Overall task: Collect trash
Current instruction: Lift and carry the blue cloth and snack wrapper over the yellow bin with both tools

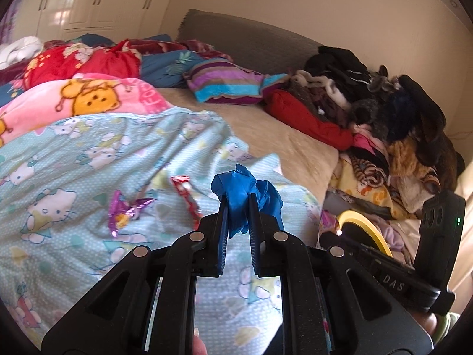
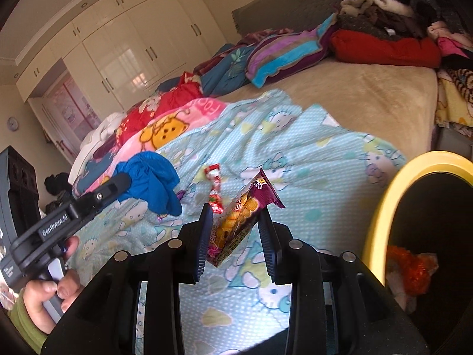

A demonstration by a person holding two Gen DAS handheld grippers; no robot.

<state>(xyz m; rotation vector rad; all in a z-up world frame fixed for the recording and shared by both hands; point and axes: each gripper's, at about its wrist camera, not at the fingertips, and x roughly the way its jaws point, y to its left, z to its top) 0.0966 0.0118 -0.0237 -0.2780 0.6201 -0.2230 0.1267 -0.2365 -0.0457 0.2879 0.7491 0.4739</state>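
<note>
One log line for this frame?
left gripper: shut on blue glove | right gripper: shut on snack wrapper | bin: at right

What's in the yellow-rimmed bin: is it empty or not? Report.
Not empty. Through the yellow-rimmed bin opening, the right wrist view shows a crumpled orange wrapper and pale scraps lying inside. How full it is cannot be told.

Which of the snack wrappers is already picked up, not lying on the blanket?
The purple-and-yellow wrapper, clamped in the right gripper. The red wrapper and the shiny purple wrapper lie loose on the blanket.
</note>
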